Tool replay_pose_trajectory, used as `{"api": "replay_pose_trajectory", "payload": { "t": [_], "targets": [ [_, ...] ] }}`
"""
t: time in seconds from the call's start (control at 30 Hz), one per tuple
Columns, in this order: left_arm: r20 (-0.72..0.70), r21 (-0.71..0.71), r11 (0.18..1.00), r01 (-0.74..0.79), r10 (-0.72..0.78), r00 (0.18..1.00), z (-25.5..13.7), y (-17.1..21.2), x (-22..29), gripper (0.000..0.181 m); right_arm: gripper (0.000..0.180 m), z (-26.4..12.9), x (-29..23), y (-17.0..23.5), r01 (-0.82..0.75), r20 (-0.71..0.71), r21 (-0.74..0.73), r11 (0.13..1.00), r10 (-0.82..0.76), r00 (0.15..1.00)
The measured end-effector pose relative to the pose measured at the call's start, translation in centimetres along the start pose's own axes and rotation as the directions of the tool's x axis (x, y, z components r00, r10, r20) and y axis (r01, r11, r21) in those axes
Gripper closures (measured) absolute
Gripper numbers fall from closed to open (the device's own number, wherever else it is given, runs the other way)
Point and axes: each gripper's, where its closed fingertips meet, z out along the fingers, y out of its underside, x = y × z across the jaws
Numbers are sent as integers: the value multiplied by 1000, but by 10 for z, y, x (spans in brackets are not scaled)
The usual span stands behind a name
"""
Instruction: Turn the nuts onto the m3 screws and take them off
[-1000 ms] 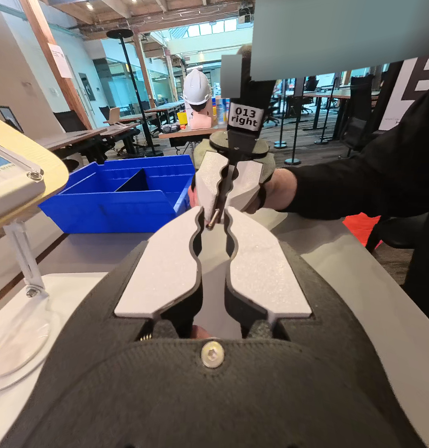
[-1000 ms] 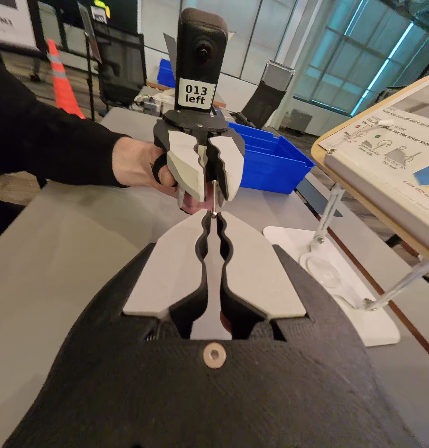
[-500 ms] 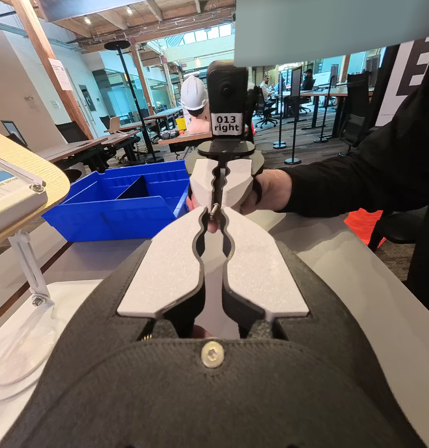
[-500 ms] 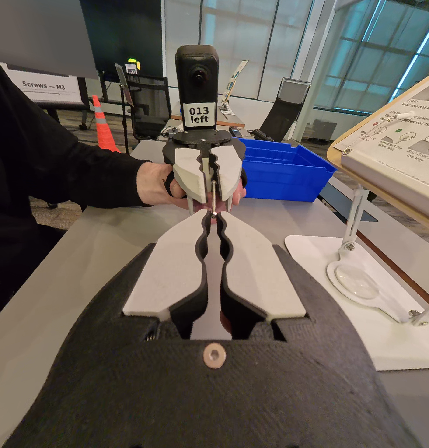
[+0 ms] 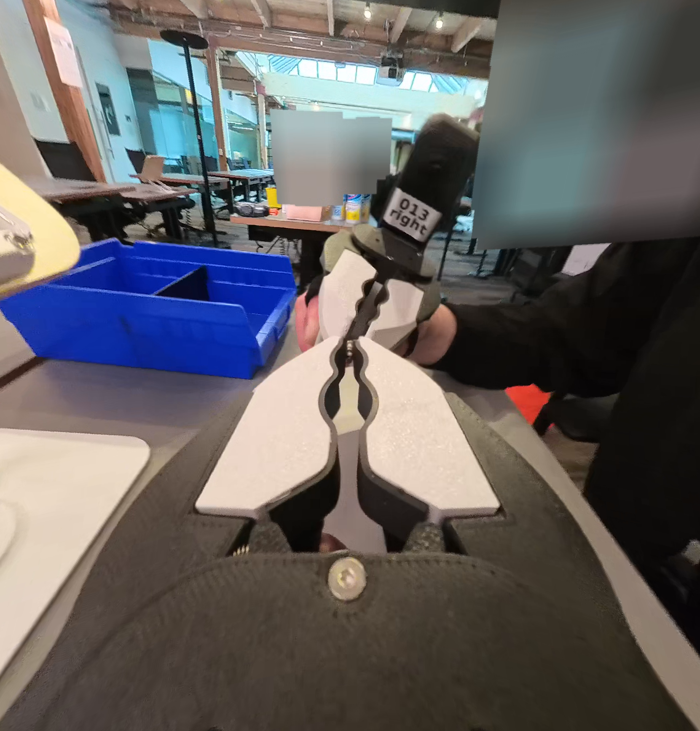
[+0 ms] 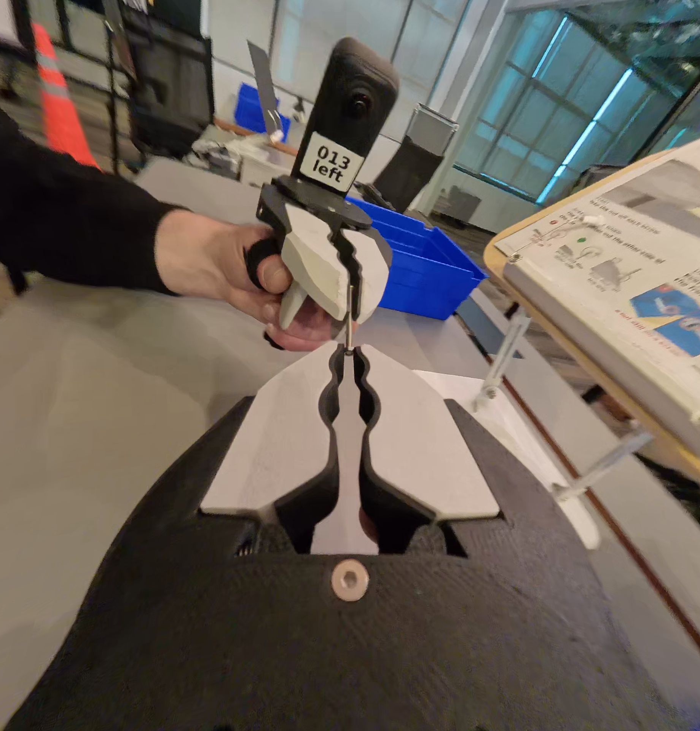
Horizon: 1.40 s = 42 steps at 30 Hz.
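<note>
My two grippers meet tip to tip above the grey table. A thin M3 screw spans the gap between them. My left gripper is shut on the screw's threaded part; it also shows in the right wrist view, tilted, with the shaft sticking out of its fingers. My right gripper is shut on a small dark nut at the screw's end; it also shows in the left wrist view, leaning right. A bare hand holds each gripper.
A blue divided bin stands on the table behind the grippers and shows in the right wrist view too. A white stand base carries an instruction board. An orange cone stands on the floor.
The two grippers have rolled against each other around the screw: each now looks tilted to the right in the other's view. Both stay shut, tip to tip.
</note>
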Motion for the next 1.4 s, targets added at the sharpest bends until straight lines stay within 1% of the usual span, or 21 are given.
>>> {"api": "replay_pose_trajectory", "payload": {
  "t": [0.07,0.13,0.2,0.27,0.3,0.33,0.43,0.53,0.83,0.93,1.0,1.03,1.07,1.1,1.2,1.27,1.33,1.4],
  "targets": [
    [-33,39,994,99,-97,995,-1,-2,-2,178,175,1,3,-1,102,-71,-32,994,-104,992],
    [-66,68,978,196,-191,979,-1,-2,-4,178,175,0,7,-2,220,-146,-85,972,-230,962],
    [-74,73,963,259,-254,964,0,1,-9,178,175,-1,12,1,373,-214,-199,906,-411,886],
    [-91,92,943,320,-312,946,-1,2,-12,178,175,0,15,4,514,-244,-320,796,-593,767],
    [-101,101,934,343,-333,937,-2,2,-13,178,175,1,16,4,556,-247,-365,746,-654,715],
    [-108,109,928,356,-345,932,-2,2,-14,178,175,2,16,5,579,-246,-392,715,-688,683],
    [-114,113,914,389,-377,919,-2,2,-16,178,175,1,19,5,609,-250,-433,664,-738,627],
    [-117,111,910,399,-387,915,-2,1,-16,179,175,1,20,3,630,-253,-448,635,-766,592],
    [-139,118,897,426,-410,902,-4,-4,-13,179,175,0,19,-3,657,-275,-454,602,-796,539],
    [-141,128,895,427,-410,901,-4,-4,-13,178,175,1,19,-2,636,-283,-420,647,-759,586],
    [-139,120,915,386,-370,919,-4,-4,-10,176,175,1,18,-1,595,-285,-370,714,-697,658],
    [-129,121,922,369,-354,926,-4,-6,-10,169,175,0,19,0,561,-287,-346,752,-654,700],
    [-107,123,931,344,-332,937,-4,-7,-11,160,175,-1,20,2,540,-280,-336,772,-629,725],
    [-84,123,943,308,-299,950,-4,-8,-12,158,175,-1,20,4,519,-270,-319,793,-601,752],
    [-30,106,971,212,-210,977,-4,-7,-12,154,174,-3,17,6,385,-235,-213,898,-429,872],
    [-12,90,984,155,-154,988,-3,-6,-10,156,174,-4,17,7,306,-212,-161,938,-336,918],
    [29,17,998,65,-66,997,0,4,-10,157,175,-6,16,6,203,-172,-94,975,-217,961],
    [73,-43,999,-27,30,997,3,11,-11,159,175,-8,13,5,108,-115,-33,994,-111,987]
  ]
}}
